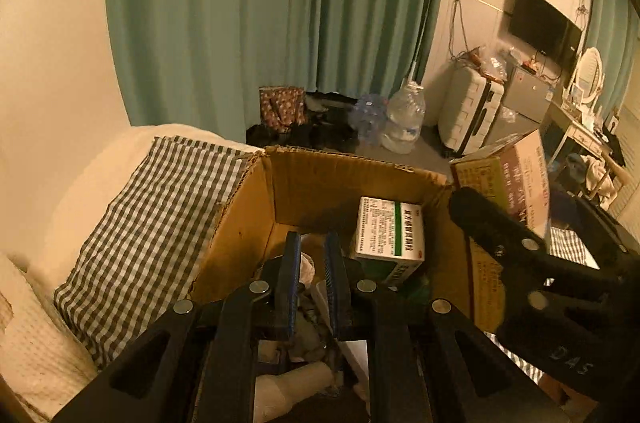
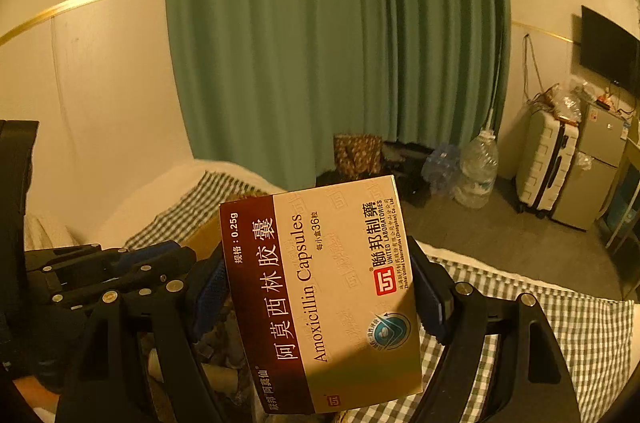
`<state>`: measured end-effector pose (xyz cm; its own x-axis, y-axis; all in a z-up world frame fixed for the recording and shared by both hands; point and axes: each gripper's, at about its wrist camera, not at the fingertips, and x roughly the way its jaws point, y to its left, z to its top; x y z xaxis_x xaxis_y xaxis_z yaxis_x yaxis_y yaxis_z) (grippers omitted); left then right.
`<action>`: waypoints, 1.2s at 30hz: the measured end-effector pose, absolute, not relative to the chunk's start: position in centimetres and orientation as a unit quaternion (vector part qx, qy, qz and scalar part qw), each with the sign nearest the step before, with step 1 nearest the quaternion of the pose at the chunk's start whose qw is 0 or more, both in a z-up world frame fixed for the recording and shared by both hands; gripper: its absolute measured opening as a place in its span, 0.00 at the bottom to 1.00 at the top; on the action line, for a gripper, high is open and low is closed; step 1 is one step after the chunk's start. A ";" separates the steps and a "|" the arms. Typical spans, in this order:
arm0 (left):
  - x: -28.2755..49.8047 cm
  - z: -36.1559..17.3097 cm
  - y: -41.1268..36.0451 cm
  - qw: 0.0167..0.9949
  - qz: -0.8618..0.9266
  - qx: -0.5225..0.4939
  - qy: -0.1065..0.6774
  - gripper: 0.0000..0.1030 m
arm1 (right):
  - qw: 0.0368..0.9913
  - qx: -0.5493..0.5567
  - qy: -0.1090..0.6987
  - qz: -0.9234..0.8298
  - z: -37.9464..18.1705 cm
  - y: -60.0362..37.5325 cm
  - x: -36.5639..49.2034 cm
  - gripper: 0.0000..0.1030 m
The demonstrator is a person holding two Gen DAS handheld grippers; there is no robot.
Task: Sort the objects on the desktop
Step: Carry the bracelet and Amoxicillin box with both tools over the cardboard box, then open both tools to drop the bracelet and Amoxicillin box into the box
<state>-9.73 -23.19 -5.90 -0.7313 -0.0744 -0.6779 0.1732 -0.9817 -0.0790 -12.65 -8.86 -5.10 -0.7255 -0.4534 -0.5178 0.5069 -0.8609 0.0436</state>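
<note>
While the left tongs (image 1: 313, 255) hang pressed together over the cardboard box (image 1: 320, 183), the right tongs (image 2: 320, 287) pinch an Amoxicillin carton (image 2: 320, 287)

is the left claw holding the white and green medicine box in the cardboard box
No, the white and green medicine box stands free inside the brown cardboard box, beyond the shut, empty left claw.
</note>
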 end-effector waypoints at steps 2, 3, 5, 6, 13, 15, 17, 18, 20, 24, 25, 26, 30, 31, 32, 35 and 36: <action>-10.1 -6.2 -23.2 0.069 -0.925 0.367 0.068 0.11 | 0.260 0.275 0.053 -0.924 -5.9 -9.3 -13.5 0.76; -10.2 -6.4 -23.2 0.071 -0.924 0.371 0.065 0.11 | 0.260 0.277 0.053 -0.924 -6.1 -9.4 -13.6 0.76; -10.6 -6.6 -23.4 0.076 -0.922 0.376 0.062 0.11 | 0.260 0.284 0.052 -0.922 -6.8 -9.5 -14.3 0.76; -10.7 -6.6 -23.4 0.079 -0.921 0.377 0.060 0.12 | 0.260 0.286 0.051 -0.921 -7.0 -9.5 -14.3 0.76; -10.6 -7.0 -24.4 0.108 -0.915 0.383 0.063 0.12 | 0.259 0.297 0.053 -0.918 -8.3 -9.7 -14.8 0.80; -10.5 -6.7 -24.5 0.111 -0.917 0.378 0.065 0.17 | 0.257 0.290 0.052 -0.920 -8.0 -9.6 -14.6 0.83; -10.4 -6.3 -24.4 0.112 -0.919 0.371 0.068 0.21 | 0.256 0.280 0.047 -0.924 -7.3 -9.1 -14.1 0.85; -10.3 -6.2 -24.4 0.113 -0.920 0.369 0.068 0.24 | 0.255 0.277 0.045 -0.925 -7.0 -9.1 -14.0 0.87; -10.0 -5.7 -24.3 0.113 -0.923 0.361 0.068 0.29 | 0.247 0.262 0.041 -0.932 -6.1 -8.3 -13.6 0.88; -9.5 -4.8 -24.0 0.109 -0.929 0.345 0.076 0.55 | 0.230 0.248 0.030 -0.941 -4.5 -6.9 -13.0 0.88; -9.5 -4.6 -23.8 0.108 -0.930 0.344 0.074 0.61 | 0.224 0.245 0.026 -0.943 -4.2 -6.4 -12.8 0.88; -9.3 -4.3 -23.3 0.112 -0.932 0.339 0.062 0.69 | 0.218 0.241 0.023 -0.946 -3.7 -5.8 -12.6 0.88; -9.1 -3.3 -22.1 0.109 -0.937 0.329 0.040 0.81 | 0.192 0.230 0.020 -0.954 -2.6 -3.7 -11.7 0.91; -9.0 -3.1 -21.9 0.107 -0.938 0.327 0.040 0.83 | 0.184 0.228 0.018 -0.956 -2.3 -3.1 -11.5 0.93; -8.9 -2.8 -21.6 0.107 -0.940 0.322 0.040 0.90 | 0.175 0.226 0.015 -0.958 -2.1 -2.3 -11.1 0.94; -8.4 -1.8 -20.6 0.111 -0.947 0.299 0.024 1.00 | 0.149 0.224 0.013 -0.963 -1.6 -0.5 -10.4 1.00; -8.2 -1.5 -20.3 0.114 -0.950 0.289 0.013 1.00 | 0.143 0.223 0.015 -0.964 -1.4 0.0 -10.2 1.00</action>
<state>-8.23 -20.32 -1.52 -0.8071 -0.2097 -0.5518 0.2250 -0.9735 0.0408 -10.17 0.02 -1.39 -0.8597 -0.2686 -0.4345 0.2823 -0.9587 0.0341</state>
